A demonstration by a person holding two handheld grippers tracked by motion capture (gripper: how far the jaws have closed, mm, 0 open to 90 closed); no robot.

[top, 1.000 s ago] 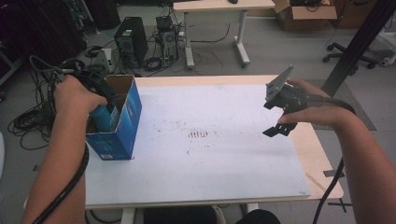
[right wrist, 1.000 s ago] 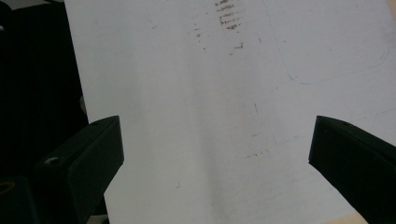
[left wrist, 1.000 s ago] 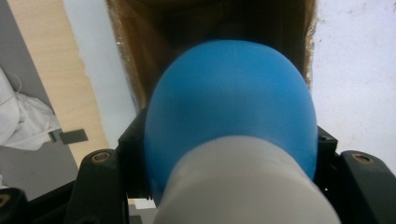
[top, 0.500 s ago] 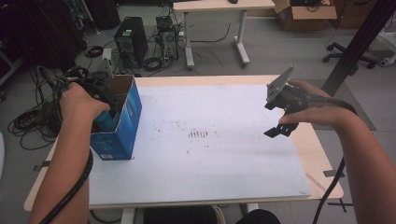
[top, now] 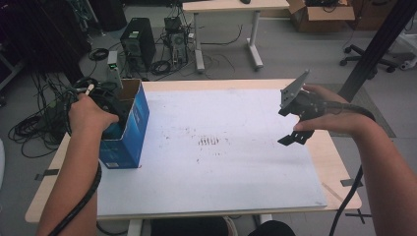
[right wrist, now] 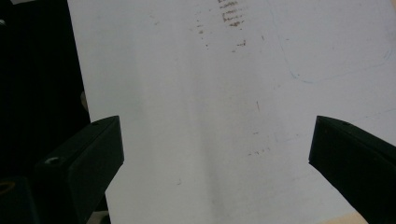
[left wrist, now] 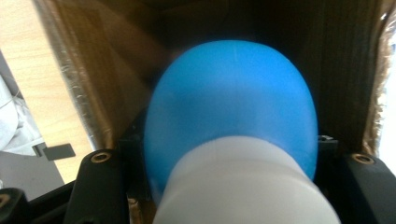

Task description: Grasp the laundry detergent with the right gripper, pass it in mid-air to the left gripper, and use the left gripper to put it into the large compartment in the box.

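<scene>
The blue-and-white object [left wrist: 231, 126] is blurred, its lower end cut off.

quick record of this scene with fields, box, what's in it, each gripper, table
box: blue cardboard box, open top, upright at table's left edge
contents: blue and white rounded object inside
left gripper: down in the box, fingers shut on the object
right gripper: open, held above the table's right side, holding nothing
table: white sheet with brown smudges

One overhead camera, two riding on the tools

The high view looked forward and down over the white worktop [top: 216, 167]. The left gripper view sat very close inside the blue box [top: 129, 129], against a blue object [left wrist: 231, 107]. The right gripper view faced down on the worktop's smudged patch [right wrist: 232, 15], shared with the high view.
</scene>
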